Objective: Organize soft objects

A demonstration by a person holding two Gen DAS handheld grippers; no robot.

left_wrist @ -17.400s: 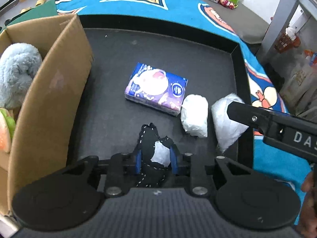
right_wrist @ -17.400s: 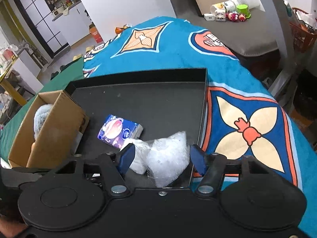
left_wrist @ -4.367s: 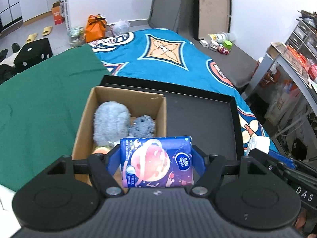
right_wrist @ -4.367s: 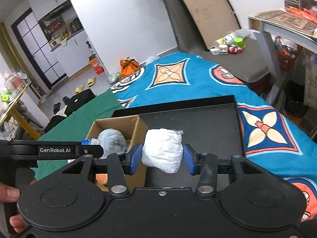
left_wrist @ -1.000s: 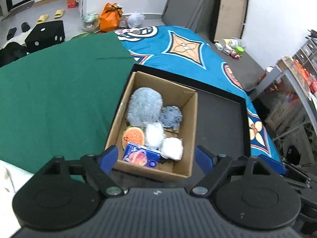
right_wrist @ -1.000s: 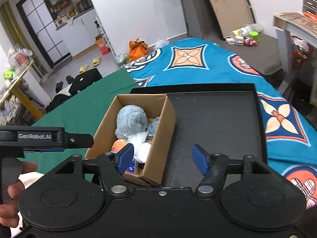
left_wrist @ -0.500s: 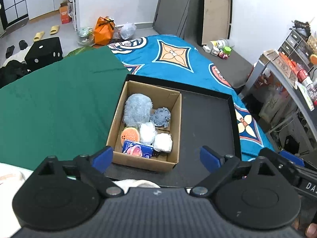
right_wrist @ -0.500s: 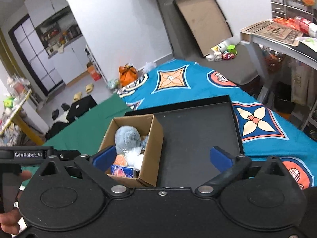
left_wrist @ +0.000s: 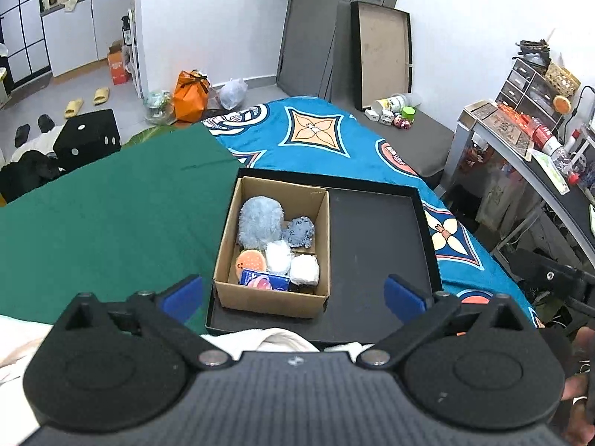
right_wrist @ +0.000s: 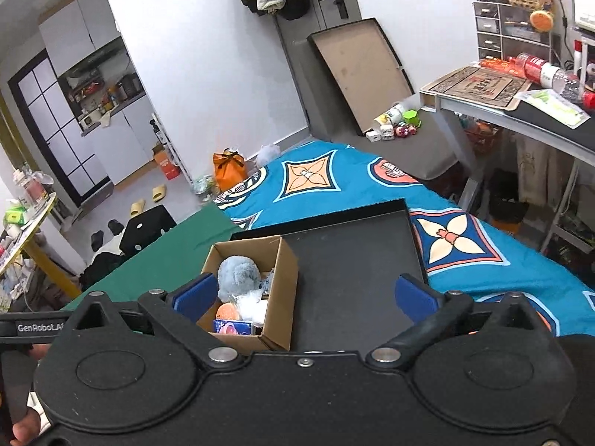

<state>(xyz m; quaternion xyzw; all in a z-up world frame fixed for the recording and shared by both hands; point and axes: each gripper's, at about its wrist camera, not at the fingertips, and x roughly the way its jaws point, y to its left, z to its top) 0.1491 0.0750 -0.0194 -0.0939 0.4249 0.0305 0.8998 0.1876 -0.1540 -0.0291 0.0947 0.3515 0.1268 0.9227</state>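
Observation:
A cardboard box stands at the left end of a black tray. In it lie a fluffy blue plush, a small blue-grey plush, an orange round toy, two white soft bundles and a blue tissue pack. My left gripper is open and empty, held high above and back from the box. My right gripper is open and empty too, also high; the box and the tray show below it.
The tray lies on a surface covered by a green cloth on the left and a blue patterned blanket behind and to the right. A cluttered desk stands at the right. A white cloth lies just under the left gripper.
Both grippers have risen and drawn back from the box, and their jaws have opened wider. The box and tray look smaller and have not moved.

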